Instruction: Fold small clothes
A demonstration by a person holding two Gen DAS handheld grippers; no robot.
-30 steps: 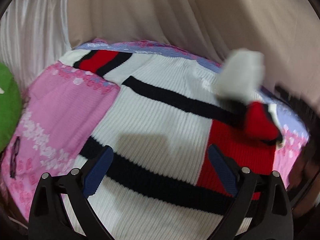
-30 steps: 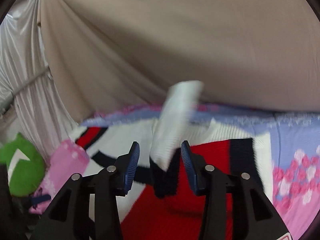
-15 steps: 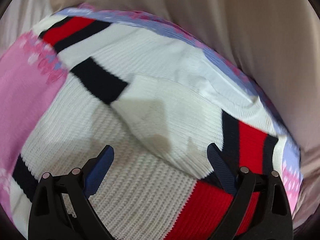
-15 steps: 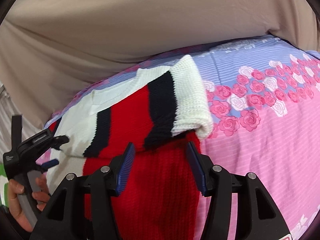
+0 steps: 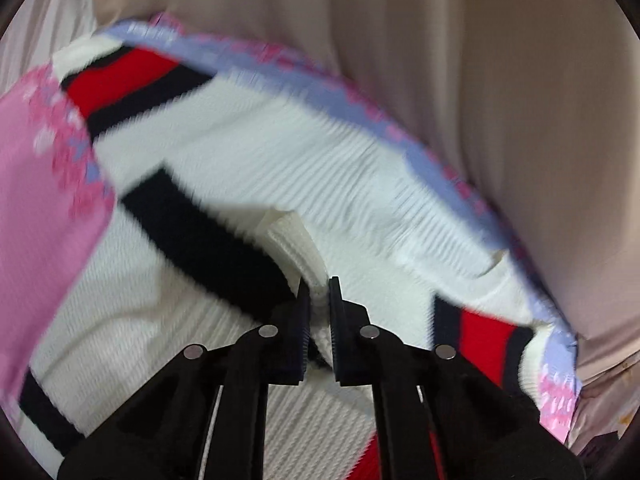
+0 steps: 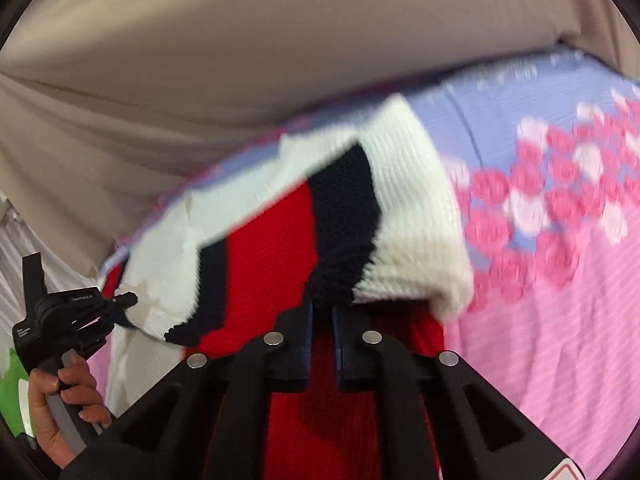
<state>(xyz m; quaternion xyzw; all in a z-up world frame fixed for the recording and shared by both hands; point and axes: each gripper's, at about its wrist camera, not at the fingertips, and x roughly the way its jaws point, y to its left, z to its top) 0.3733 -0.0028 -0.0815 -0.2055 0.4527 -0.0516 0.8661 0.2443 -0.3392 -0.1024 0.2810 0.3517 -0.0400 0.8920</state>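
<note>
A small knit sweater point(image 5: 304, 168) in white, red and black stripes lies on a pink and lilac floral bedspread point(image 5: 36, 184). My left gripper point(image 5: 318, 292) is shut on a raised white fold of the sweater near its middle. In the right wrist view my right gripper point(image 6: 322, 312) is shut on the sweater's red and black part point(image 6: 276, 236), just below a folded-over sleeve with a white cuff point(image 6: 416, 216). The left gripper point(image 6: 120, 302) and the hand holding it show at the left, pinching the sweater's white edge.
Beige draped cloth point(image 6: 240, 60) rises behind the bed. The floral bedspread point(image 6: 560, 260) stretches to the right of the sweater. A green object point(image 6: 8, 392) sits at the far left edge.
Both grippers have gone from open to shut on the sweater. The left one moved in onto a white fold; the right one closed under the folded-over sleeve.
</note>
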